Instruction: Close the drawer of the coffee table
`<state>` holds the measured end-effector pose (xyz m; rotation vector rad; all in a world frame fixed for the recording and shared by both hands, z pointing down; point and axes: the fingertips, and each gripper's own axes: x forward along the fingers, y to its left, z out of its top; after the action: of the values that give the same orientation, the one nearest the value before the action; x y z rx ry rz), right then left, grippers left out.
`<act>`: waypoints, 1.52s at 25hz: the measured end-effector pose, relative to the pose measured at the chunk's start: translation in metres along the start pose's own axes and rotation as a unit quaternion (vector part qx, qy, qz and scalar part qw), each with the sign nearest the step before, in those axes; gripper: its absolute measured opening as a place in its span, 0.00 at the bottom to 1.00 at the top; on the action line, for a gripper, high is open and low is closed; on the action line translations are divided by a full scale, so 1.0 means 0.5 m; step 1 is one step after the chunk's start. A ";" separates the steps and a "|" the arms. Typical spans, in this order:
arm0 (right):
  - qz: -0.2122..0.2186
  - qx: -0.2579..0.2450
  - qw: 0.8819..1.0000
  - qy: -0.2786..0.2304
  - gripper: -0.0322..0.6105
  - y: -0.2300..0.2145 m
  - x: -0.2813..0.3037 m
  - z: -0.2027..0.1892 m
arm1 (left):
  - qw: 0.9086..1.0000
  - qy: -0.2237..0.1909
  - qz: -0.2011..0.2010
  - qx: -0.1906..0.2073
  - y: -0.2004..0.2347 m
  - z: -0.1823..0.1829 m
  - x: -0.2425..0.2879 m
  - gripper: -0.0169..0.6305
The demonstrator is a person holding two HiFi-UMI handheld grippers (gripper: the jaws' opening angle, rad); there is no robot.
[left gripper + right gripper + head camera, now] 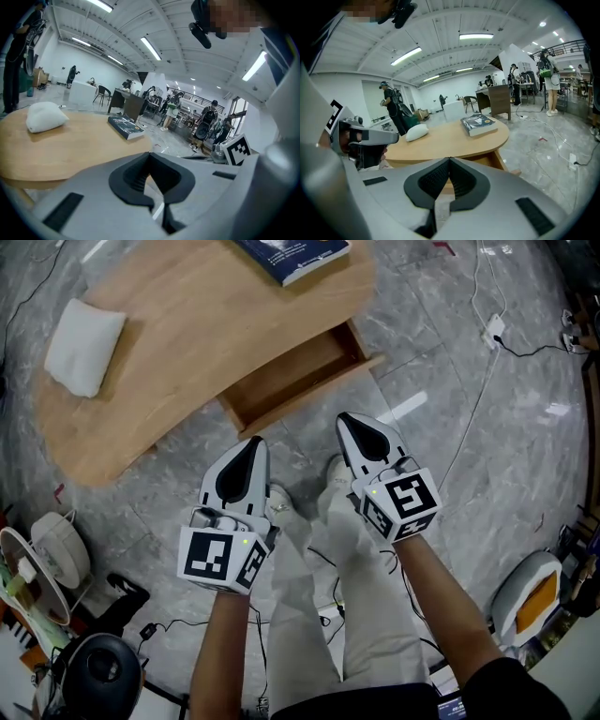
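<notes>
Head view steeply down over the coffee table (169, 362); both gripper views low, near, across its top.

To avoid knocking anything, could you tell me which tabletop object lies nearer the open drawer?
The dark book, by the drawer; the white cushion sits far off.

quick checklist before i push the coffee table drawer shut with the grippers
1. drawer open and needing the push: ok, it is pulled out of the coffee table.
2. Nothing sticking out of the drawer: ok, it looks empty.
3. left gripper free: ok, jaws together on nothing.
4. right gripper free: ok, same.
5. A gripper against the drawer front: not ok, both appear short of it.
6. Runners sound: cannot tell, hidden.
</notes>
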<state>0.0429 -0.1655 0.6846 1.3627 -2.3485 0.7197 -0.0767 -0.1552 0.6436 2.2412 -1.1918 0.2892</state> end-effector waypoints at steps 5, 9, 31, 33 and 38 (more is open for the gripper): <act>0.003 0.009 1.000 0.001 0.07 0.002 0.022 -0.034 | 1.000 0.006 0.002 0.004 0.013 -0.025 0.007 0.03; 0.007 0.009 1.000 0.010 0.07 0.001 0.033 -0.061 | 1.000 0.012 0.002 0.005 0.017 -0.041 0.015 0.03; 0.017 -0.003 0.998 0.053 0.07 -0.032 0.094 -0.172 | 0.999 0.023 0.022 -0.021 0.032 -0.124 0.046 0.03; 0.018 -0.007 0.998 0.060 0.07 -0.035 0.104 -0.187 | 0.999 0.023 0.028 -0.025 0.042 -0.133 0.044 0.03; 0.010 -0.010 0.997 0.076 0.07 -0.048 0.137 -0.224 | 0.998 0.027 0.040 -0.027 0.062 -0.147 0.040 0.03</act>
<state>0.0339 -0.1591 0.8178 1.2323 -2.2461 0.7751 -0.0848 -0.1395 0.7238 2.1295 -1.2485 0.3419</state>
